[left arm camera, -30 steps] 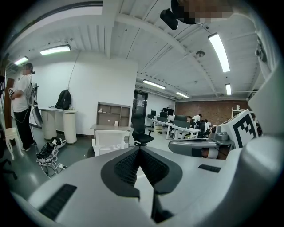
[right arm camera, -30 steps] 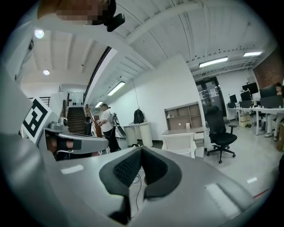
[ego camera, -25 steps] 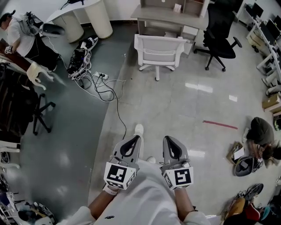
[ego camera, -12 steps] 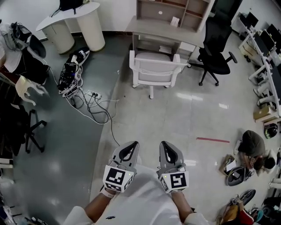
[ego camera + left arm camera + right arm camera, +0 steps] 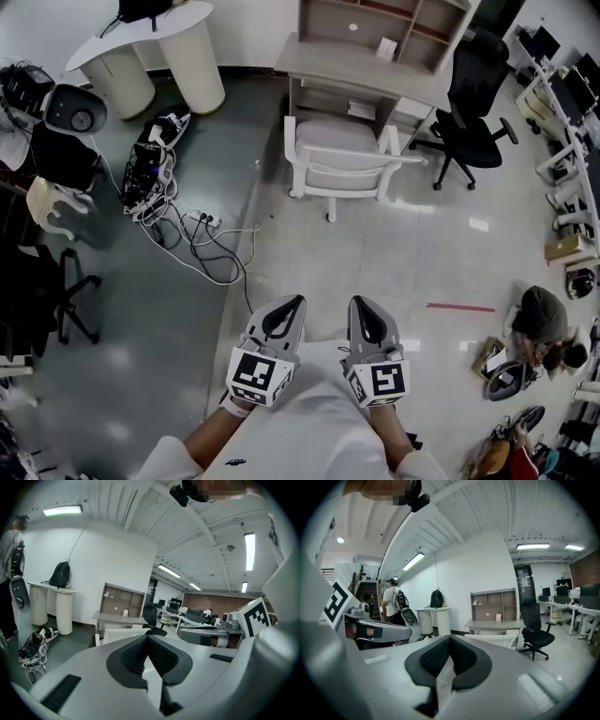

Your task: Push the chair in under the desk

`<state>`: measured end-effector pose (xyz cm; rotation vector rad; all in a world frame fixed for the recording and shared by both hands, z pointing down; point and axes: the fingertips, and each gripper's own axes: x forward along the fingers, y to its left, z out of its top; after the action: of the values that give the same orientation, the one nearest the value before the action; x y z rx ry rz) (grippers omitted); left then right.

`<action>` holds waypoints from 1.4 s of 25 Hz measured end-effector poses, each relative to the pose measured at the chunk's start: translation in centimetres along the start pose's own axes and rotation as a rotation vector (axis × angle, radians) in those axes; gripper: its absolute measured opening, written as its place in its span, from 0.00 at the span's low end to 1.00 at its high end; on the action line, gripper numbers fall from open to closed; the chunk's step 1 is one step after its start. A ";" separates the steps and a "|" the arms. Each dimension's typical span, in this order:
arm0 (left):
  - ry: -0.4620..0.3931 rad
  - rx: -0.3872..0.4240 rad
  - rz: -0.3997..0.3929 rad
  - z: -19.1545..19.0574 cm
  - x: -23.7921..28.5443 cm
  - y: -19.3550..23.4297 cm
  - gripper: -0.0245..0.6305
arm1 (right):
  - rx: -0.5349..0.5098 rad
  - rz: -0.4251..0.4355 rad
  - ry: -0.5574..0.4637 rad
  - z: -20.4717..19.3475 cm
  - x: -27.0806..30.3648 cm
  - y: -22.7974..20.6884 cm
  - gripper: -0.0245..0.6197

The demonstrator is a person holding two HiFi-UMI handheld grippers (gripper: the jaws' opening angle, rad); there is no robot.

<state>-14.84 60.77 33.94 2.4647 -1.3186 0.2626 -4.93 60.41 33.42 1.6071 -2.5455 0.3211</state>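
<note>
The white chair (image 5: 342, 161) stands on the glossy floor with its back toward me, its seat just in front of the grey desk (image 5: 361, 64), which carries a shelf unit. My left gripper (image 5: 292, 302) and right gripper (image 5: 360, 302) are held side by side at the bottom of the head view, well short of the chair. Both are shut with nothing between the jaws. In the left gripper view the chair (image 5: 116, 634) and desk (image 5: 117, 617) lie beyond the shut left gripper (image 5: 149, 637). The right gripper (image 5: 450, 637) points at the chair (image 5: 499, 641) and desk (image 5: 492, 624).
Cables and a power strip (image 5: 202, 223) trail over the floor left of the chair. A black office chair (image 5: 478, 80) stands right of the desk. A white table (image 5: 155, 37) is at the far left. A person (image 5: 542, 314) crouches on the floor at the right.
The chair and desk have come nearer and sit lower in the head view. Both grippers stay shut and side by side, carried forward toward the chair.
</note>
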 end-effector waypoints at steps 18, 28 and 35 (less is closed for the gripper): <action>0.086 -0.036 0.011 1.3 14.6 6.4 0.05 | -0.010 0.018 0.008 0.9 13.0 -10.1 0.05; 0.089 0.053 0.018 9.4 29.6 7.5 0.05 | 0.017 0.052 0.002 4.9 23.2 -22.5 0.05; 0.116 0.087 0.051 12.0 38.5 8.6 0.05 | -0.028 0.129 0.032 6.5 30.1 -28.8 0.05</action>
<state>-0.61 22.13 36.65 2.4473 -1.3495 0.4770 8.16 20.48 36.79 1.4201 -2.6227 0.3198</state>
